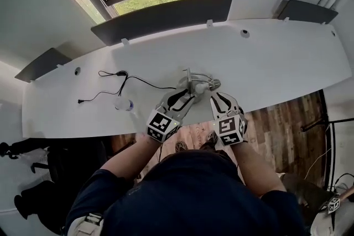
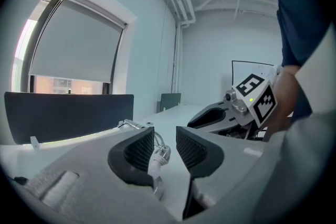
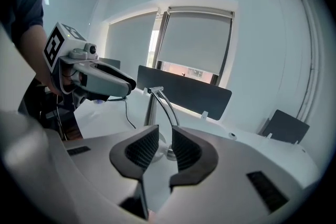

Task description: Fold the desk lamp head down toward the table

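Observation:
A small silver desk lamp stands on the white desk near its front edge. In the right gripper view its upright post and curved arm rise just beyond my jaws. My left gripper is open at the lamp's left side; a white and metal part of the lamp shows in the gap, close to the left pad, and I cannot tell whether it touches. My right gripper is at the lamp's right, its jaws a narrow gap apart with nothing between them. Each gripper view shows the other gripper.
A black cable and a small clear bottle lie left of the lamp. Dark partition panels line the desk's far edge under a window. The desk's front edge runs just below my grippers, with wooden floor beyond it.

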### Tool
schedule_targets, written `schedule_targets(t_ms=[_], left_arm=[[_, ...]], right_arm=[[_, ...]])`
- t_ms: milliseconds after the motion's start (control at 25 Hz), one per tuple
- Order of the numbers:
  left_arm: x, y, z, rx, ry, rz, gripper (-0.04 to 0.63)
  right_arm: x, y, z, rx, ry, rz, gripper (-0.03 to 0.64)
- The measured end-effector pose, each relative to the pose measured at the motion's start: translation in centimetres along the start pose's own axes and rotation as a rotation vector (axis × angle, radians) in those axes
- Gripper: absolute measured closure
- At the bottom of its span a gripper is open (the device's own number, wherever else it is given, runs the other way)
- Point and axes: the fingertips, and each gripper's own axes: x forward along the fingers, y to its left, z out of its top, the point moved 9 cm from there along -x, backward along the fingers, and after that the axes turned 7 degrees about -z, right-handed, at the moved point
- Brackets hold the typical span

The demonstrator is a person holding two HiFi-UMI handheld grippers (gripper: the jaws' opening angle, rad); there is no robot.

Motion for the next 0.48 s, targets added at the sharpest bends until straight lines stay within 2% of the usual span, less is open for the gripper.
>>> schedule_targets(t_ms=[200,480], left_arm=[[-2.3,-1.7,1.9,0.000,-0.050,-0.063,0.525],[-3.4,-3.5,3.1,-0.019,-0.096,-0.141,0.581]], right_arm=[[-2.6,1.2,1.9,0.061,-0.071,0.054,0.578],[-5.5,1.7,3.5,0.112,-0.121,0.078,0.595]])
